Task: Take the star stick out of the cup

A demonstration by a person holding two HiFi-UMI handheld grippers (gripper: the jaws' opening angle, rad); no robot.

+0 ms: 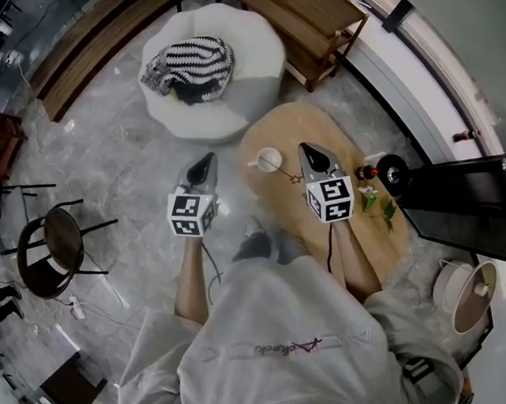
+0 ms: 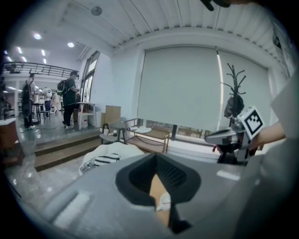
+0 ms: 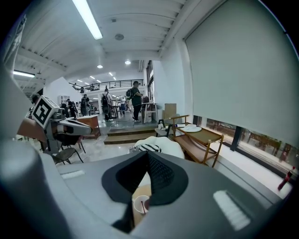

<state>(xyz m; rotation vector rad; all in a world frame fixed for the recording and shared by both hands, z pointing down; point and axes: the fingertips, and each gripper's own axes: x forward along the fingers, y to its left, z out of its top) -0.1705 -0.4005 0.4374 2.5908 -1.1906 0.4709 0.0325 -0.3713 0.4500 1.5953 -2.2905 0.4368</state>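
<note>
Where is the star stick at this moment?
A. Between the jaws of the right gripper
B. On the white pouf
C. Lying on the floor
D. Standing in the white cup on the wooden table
D: the star stick leans out of the white cup on the wooden table, and the right gripper beside it has its jaws together, with nothing between them.

The cup is small, white and upright with its open end up and its handle at 9 o'clock in the head view. It stands on the oval wooden table, close to the 10 o'clock edge of the top. The star stick is a thin rod seated in the cup, leaning over the rim toward 4 o'clock, with its small red-outlined star at the outer end.
</note>
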